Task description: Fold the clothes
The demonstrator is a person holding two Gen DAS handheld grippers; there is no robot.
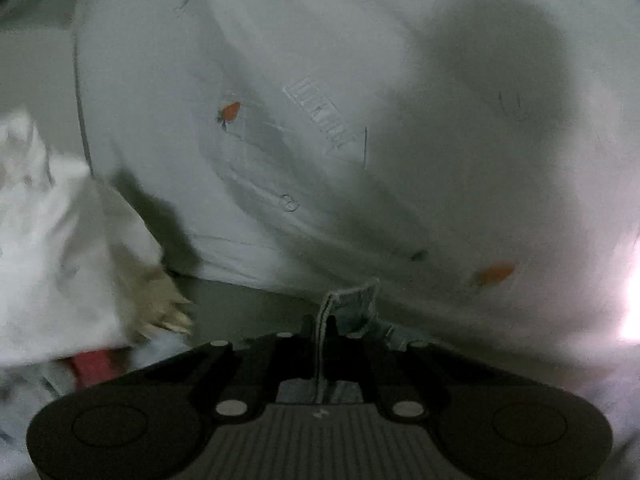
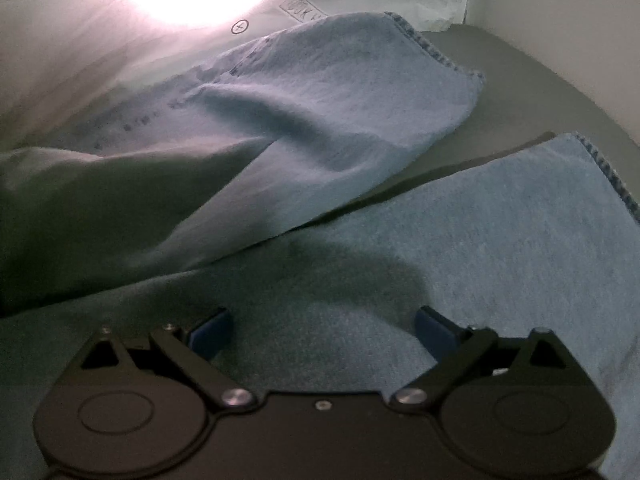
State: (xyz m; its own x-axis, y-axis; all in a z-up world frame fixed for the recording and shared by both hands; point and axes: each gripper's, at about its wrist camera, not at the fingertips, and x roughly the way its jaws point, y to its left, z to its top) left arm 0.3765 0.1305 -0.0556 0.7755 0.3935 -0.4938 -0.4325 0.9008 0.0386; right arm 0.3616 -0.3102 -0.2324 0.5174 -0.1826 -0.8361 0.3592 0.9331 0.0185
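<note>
My left gripper (image 1: 324, 340) has its jaws pinched on a stitched hem of the blue denim garment (image 2: 480, 248), which lies across the desk (image 2: 520, 92); my right gripper (image 2: 320, 320) hovers wide above it. The blurred hem bite looks thin and may slip out.

We see jeans (image 2: 500, 240): soft matt blue denim, stitched hems. Grippers, left gripper (image 1: 326, 336) and right gripper (image 2: 324, 328): matt black plastic, shiny metal screws. White sheet (image 1: 360, 80) behind looks thin, plasticky, crinkly. Grey tabletop (image 2: 520, 92) smooth, dull.
</note>
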